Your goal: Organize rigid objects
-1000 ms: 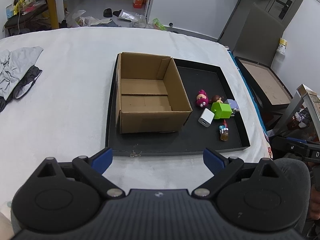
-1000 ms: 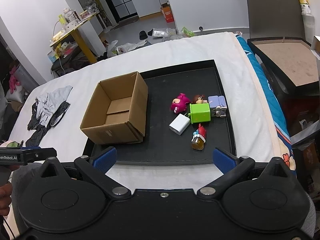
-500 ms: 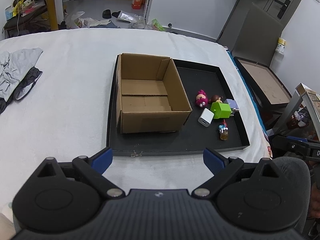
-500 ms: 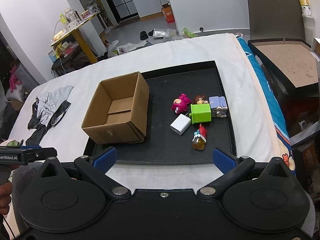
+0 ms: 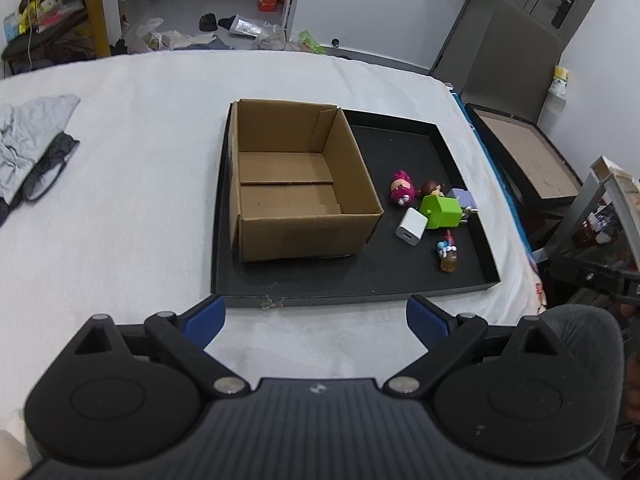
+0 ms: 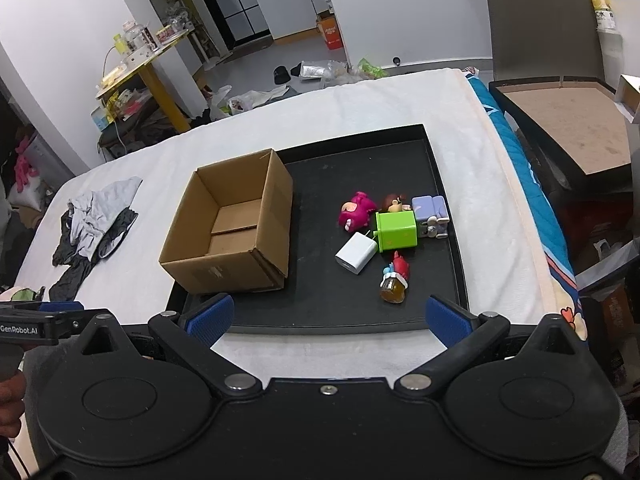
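a tray (image 5: pixel 486 240) lies on the bed (image 5: pixel 140 160). a cardboard box (image 5: pixel 304 236) stands in the tray's left part, open side up, nothing in it. right of the box a cluster of small things lies on the tray floor: a plush toy (image 5: pixel 401 188) nearest the box, a charger block (image 5: pixel 411 227) in front of it, a cube (image 5: pixel 442 211) touching the charger's right side, a small figure (image 5: pixel 433 189) behind the cube, a block (image 5: pixel 463 199) at the cube's right, and a little jar (image 5: pixel 448 255) in front of the cube. far left of the box, crumpled clothes (image 5: pixel 28 148) lie on the bed.
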A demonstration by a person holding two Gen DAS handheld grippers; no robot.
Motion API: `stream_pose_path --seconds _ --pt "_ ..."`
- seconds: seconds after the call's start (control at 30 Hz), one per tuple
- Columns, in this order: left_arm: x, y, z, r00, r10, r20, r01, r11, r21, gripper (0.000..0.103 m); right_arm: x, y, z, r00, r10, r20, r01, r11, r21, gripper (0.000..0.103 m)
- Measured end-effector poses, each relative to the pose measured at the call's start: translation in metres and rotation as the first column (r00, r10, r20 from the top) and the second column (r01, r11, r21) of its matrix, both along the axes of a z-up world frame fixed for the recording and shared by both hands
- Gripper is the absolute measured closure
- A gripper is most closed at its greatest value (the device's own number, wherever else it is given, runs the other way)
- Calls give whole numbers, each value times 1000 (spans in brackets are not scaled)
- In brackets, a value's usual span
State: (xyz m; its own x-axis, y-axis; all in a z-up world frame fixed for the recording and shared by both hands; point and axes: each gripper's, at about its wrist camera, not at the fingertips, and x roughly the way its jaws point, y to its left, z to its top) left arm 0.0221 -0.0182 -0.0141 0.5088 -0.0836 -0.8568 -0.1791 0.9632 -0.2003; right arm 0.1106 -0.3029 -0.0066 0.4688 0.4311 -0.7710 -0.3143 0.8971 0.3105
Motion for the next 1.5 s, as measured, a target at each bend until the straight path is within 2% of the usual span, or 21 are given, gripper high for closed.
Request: stream_pose_path --seconds 0.33,0.97,1.17,1.4,1.5 --pt "14 11 -12 999 32 -20 -32 999 -8 7 10 -1 -8 999 -49 -7 48 999 -5 0" --pt "62 42 -40 990 116 -76 -121 991 -61 8 59 1 -44 985 -115 -129 110 993 -45 0" --pt "81 51 -51 985 145 -93 -152 986 -74 10 80 -1 -58 977 -141 -160 136 990 -37 9" --pt "100 62 -63 976 191 -106 -201 976 -88 23 102 0 -79 962 -155 -223 149 988 -42 17" --pt "105 69 -70 967 225 -120 -235 968 -83 32 109 -1 -87 955 -161 -249 155 987 -45 19"
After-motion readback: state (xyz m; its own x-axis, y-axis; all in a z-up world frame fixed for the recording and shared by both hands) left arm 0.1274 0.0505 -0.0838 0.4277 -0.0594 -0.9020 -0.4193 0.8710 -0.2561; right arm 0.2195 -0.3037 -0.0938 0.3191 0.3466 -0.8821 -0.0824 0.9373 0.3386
